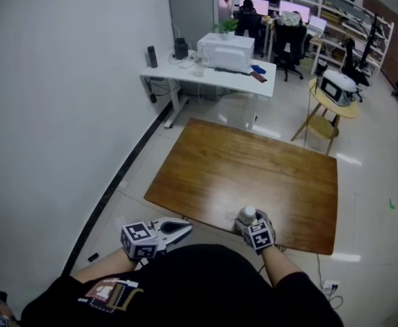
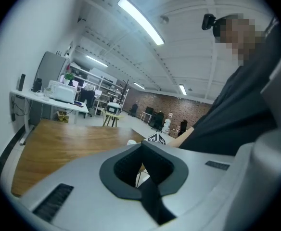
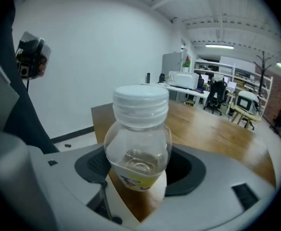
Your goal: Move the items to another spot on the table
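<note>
Clear bottle clamped in fingers of right gripper at table edge.

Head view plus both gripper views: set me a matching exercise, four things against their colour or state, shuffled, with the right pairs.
1. left hand-held gripper
2. right hand-held gripper
3. bottle
4. table

A. brown wood top
B. jaws closed on the bottle
C. jaws together, nothing between them
D. clear, with a white cap

Pairs: 1-C, 2-B, 3-D, 4-A.
</note>
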`<state>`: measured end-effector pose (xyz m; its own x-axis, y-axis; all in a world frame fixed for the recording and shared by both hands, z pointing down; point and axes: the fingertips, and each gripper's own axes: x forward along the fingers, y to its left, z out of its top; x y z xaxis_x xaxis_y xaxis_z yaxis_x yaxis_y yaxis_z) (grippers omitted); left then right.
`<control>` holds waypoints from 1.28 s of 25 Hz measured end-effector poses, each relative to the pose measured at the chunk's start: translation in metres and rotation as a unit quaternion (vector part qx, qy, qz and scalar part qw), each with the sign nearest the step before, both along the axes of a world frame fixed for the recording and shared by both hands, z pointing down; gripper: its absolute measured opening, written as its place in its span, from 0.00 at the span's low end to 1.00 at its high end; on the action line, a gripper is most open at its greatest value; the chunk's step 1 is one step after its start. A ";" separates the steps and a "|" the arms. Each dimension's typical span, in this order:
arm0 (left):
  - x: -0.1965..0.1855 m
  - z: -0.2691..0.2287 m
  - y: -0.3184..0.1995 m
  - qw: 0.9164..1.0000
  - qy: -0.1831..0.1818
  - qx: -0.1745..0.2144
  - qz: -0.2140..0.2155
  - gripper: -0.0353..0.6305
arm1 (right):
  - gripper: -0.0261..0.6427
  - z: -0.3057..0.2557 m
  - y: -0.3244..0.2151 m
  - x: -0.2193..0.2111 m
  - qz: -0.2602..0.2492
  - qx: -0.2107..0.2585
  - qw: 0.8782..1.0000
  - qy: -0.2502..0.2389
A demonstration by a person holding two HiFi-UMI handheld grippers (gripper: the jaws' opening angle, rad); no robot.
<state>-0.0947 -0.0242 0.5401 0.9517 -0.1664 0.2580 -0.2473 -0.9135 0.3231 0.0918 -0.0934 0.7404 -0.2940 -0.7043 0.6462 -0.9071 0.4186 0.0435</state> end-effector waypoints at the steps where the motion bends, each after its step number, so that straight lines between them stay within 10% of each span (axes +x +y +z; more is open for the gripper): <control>1: -0.009 -0.001 -0.008 1.000 0.000 -0.002 -0.003 0.04 | 0.52 -0.001 -0.002 0.000 0.007 0.005 1.000 -0.006; 13: -0.011 0.000 -0.027 0.999 0.040 -0.028 0.019 0.04 | 0.67 -0.017 0.015 0.000 -0.005 -0.025 0.999 0.042; 18: 0.007 -0.008 -0.034 0.998 0.058 -0.027 0.026 0.04 | 0.67 -0.133 0.053 0.016 -0.005 0.041 0.998 -0.043; 21: 0.022 -0.024 -0.038 0.995 0.090 -0.025 0.033 0.04 | 0.57 -0.204 0.086 0.002 -0.010 0.063 0.983 -0.170; 26: 0.045 -0.054 -0.032 0.993 0.102 -0.011 0.061 0.04 | 0.01 -0.237 0.118 -0.032 -0.027 0.107 0.950 -0.291; 32: 0.060 -0.048 -0.015 0.991 0.098 -0.031 0.090 0.04 | 0.01 -0.239 0.119 -0.023 0.004 0.109 0.938 -0.328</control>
